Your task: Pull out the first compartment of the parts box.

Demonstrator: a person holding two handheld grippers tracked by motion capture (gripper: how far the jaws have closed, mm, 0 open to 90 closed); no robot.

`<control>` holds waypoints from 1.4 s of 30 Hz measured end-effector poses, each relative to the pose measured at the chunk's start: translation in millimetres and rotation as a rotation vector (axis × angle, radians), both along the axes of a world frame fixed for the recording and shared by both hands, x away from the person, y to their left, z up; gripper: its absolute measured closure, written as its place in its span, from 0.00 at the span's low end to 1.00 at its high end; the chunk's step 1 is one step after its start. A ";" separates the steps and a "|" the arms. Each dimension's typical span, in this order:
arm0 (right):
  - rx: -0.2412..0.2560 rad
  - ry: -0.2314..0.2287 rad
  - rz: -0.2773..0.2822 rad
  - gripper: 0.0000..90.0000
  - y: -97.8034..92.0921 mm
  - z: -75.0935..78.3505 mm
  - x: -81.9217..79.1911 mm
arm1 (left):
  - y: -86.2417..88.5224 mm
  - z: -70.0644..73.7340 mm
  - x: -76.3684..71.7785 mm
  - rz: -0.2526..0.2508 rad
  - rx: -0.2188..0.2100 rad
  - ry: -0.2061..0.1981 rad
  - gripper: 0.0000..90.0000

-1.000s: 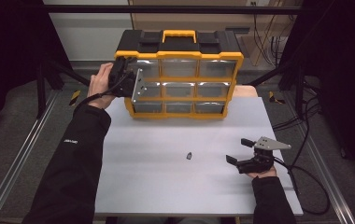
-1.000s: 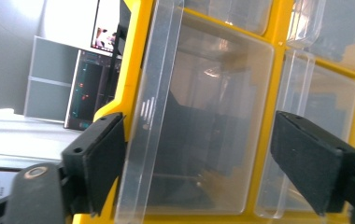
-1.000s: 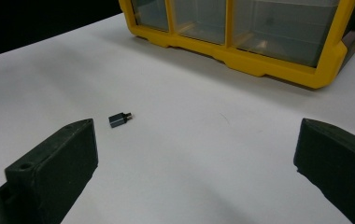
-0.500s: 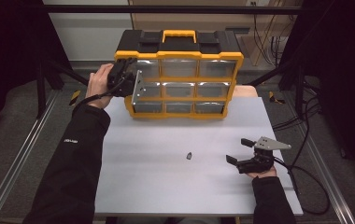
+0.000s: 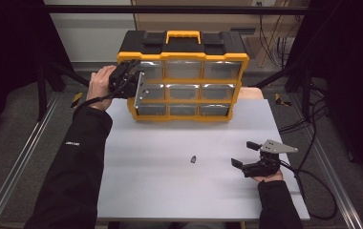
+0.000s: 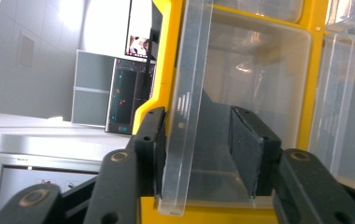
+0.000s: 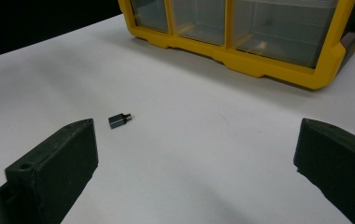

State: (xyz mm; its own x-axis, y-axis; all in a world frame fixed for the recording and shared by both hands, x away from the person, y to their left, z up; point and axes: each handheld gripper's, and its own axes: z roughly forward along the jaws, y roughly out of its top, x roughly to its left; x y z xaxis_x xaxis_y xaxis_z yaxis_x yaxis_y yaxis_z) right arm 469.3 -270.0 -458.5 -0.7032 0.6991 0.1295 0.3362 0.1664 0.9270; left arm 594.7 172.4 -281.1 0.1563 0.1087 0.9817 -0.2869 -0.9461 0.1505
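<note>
The left gripper (image 6: 199,154) clasps the front wall of a clear drawer (image 6: 189,93) in the left column of the yellow organizer (image 5: 183,76), which stands at the table's (image 5: 170,191) far edge; the right gripper (image 5: 247,155) rests near the right edge, jaws spread wide and empty; a small dark part (image 5: 194,159) lies mid-table, apart from both.
</note>
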 end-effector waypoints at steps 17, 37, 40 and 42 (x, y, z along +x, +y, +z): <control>0.001 -0.001 0.000 0.00 -0.2 0.1 0.0 | 0.3 -1.5 0.1 -0.003 0.032 -0.070 0.81; 0.003 -0.001 0.000 0.00 -0.3 0.2 0.0 | -0.5 -5.3 -1.1 -0.001 0.090 -0.127 0.86; 0.003 -0.001 0.000 0.00 -0.4 0.2 0.0 | -0.2 -5.2 -1.9 -0.006 0.092 -0.125 0.86; 0.003 -0.001 0.000 0.00 -0.3 0.2 0.0 | -0.1 -5.0 -2.9 -0.007 0.100 -0.128 0.86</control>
State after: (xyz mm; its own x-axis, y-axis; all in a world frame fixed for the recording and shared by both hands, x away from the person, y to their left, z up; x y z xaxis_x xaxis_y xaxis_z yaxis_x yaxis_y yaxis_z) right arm 469.3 -270.3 -458.3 -0.7037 0.6984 0.1309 0.3348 0.1634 0.9280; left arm 591.7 172.3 -286.1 0.0291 0.0085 0.9995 -0.3041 -0.9525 0.0170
